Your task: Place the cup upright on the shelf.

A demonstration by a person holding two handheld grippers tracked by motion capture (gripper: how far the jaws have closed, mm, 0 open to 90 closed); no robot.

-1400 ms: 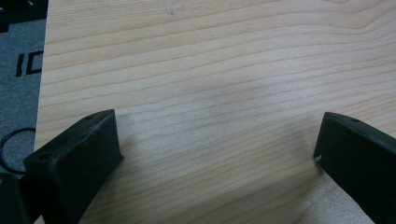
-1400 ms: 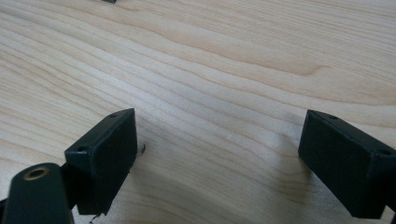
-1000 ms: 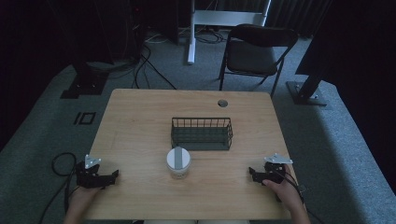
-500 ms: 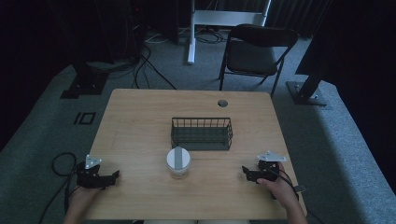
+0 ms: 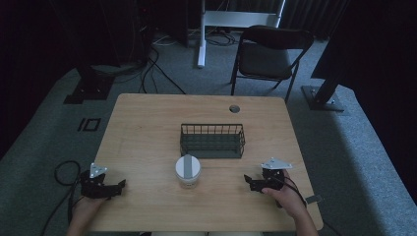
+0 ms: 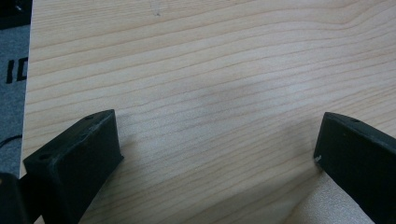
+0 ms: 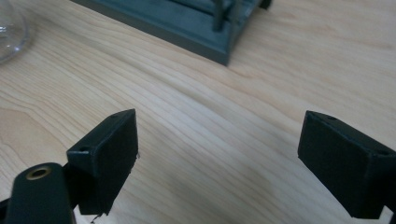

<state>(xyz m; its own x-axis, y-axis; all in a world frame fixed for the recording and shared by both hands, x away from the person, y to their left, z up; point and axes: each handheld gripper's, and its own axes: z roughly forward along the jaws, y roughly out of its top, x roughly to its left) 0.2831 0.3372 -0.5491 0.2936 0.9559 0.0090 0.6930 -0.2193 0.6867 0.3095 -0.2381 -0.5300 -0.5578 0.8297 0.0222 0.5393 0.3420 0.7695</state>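
A round clear jar with a white lid and a grey stripe (image 5: 188, 170) stands on the wooden table (image 5: 147, 128), just in front of a dark wire basket (image 5: 212, 140). My left gripper (image 5: 119, 186) rests near the table's front left corner, held by a hand, open with bare wood between its jaws (image 6: 215, 154). My right gripper (image 5: 249, 182) sits at the front right, open too, and points toward the jar. In the right gripper view the basket's corner (image 7: 219, 42) and the jar's glass edge (image 7: 9, 32) lie ahead of the jaws.
A round cable hole (image 5: 234, 108) is in the table's far edge. A dark folding chair (image 5: 268, 54) stands behind the table, with a white desk frame (image 5: 236, 19) beyond it. Cables (image 5: 61, 172) trail on the grey carpet at the left.
My right gripper has slid left and slightly forward along the table toward the jar. The left gripper has barely shifted.
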